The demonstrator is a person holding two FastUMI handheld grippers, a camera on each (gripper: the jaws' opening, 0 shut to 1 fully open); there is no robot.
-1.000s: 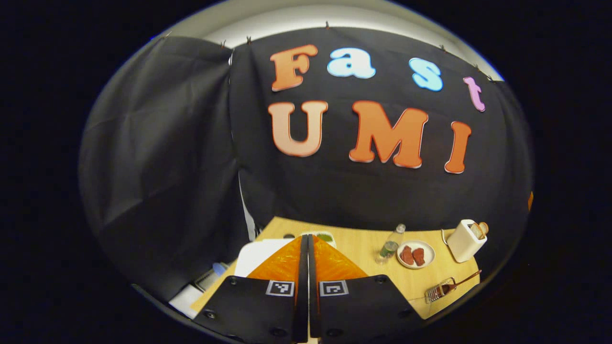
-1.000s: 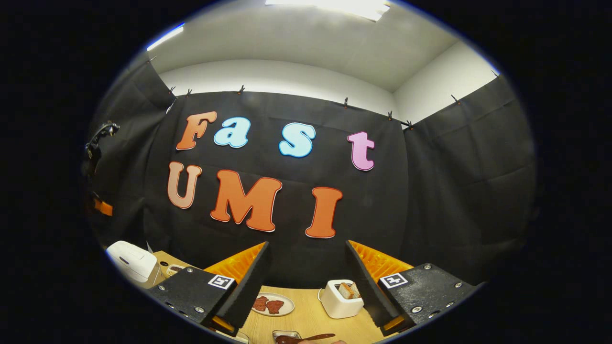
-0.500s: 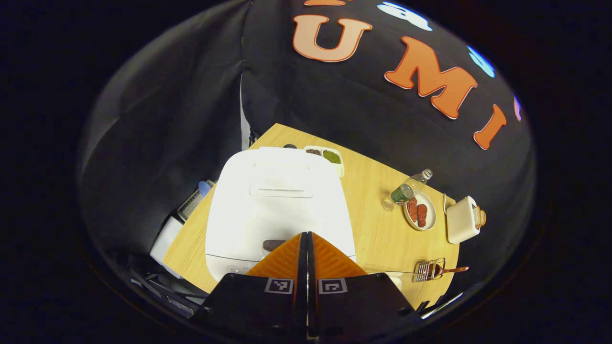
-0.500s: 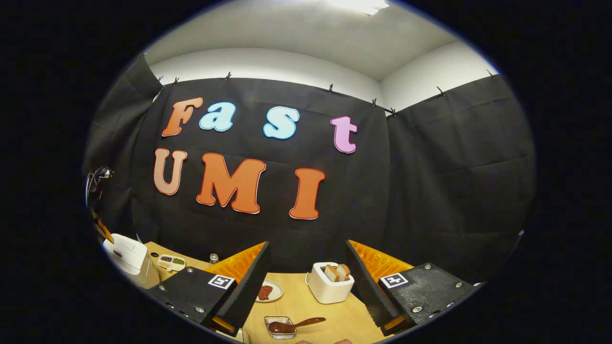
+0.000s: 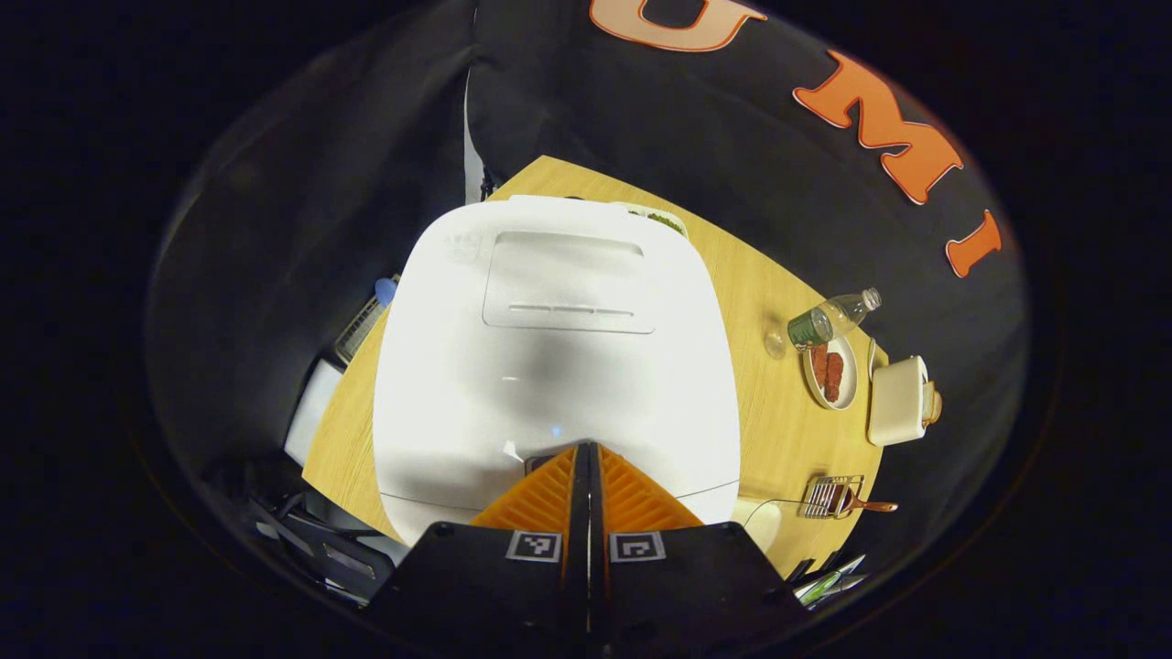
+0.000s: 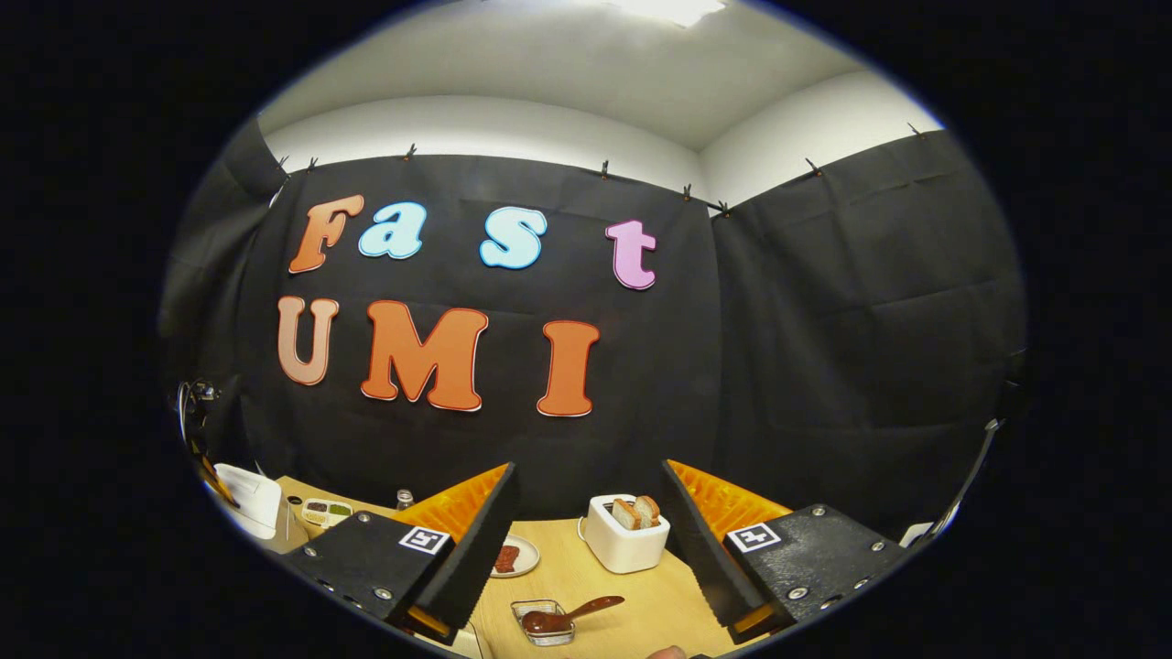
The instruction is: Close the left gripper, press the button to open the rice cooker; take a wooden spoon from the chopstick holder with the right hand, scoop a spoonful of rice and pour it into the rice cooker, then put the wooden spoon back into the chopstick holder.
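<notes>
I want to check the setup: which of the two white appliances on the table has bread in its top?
The toaster, the small white box with two bread slices standing in it. The rice cooker is far larger, lid closed.

**Count of things on the table**

One white rice cooker (image 5: 558,366) stands on the one wooden table (image 5: 769,430). There is one wooden spoon (image 6: 569,613), and it lies in one wire chopstick holder (image 6: 542,619). One white toaster (image 6: 623,542) holds two slices of bread (image 6: 636,513). One small plate (image 5: 831,373) carries two reddish pieces of food. One clear bottle (image 5: 829,320) lies on its side next to that plate. One divided tray (image 6: 328,509) sits near the cooker; two filled compartments can be made out in it, one dark and one green. Two grippers are present: the left gripper (image 5: 589,467) and the right gripper (image 6: 588,513), each with two fingers.
</notes>
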